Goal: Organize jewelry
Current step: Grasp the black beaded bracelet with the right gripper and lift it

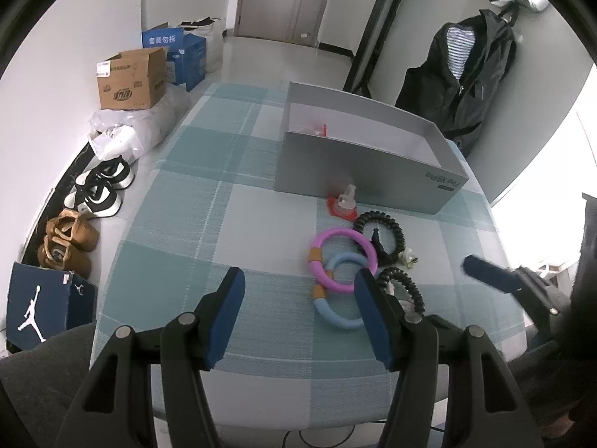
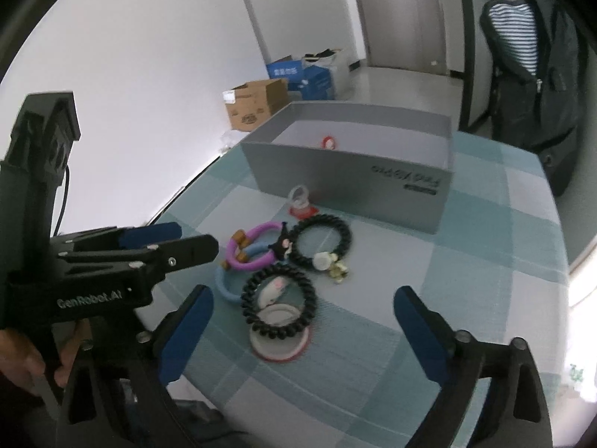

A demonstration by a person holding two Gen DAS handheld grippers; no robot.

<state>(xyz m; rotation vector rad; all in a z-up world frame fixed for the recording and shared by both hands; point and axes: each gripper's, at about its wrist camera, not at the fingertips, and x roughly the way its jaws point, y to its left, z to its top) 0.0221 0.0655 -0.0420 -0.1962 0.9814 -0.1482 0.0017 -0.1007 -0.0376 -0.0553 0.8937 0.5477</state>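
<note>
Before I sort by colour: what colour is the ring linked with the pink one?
Light blue, with tan joints; clearest in the left wrist view.

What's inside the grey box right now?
Inside the grey box, one small red-and-white item lies near the far wall. The near wall hides the floor just behind it, so anything there is unseen.

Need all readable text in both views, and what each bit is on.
"GenRobot.AI": side of the left hand-held gripper, right wrist view.
"套装勿拆": blue carton on the floor.
Jumpman logo, no words: navy shoe box.
Grey box front: print appears upside down and blurred, unreadable.
Brown carton: sticker and print too small to read.
</note>
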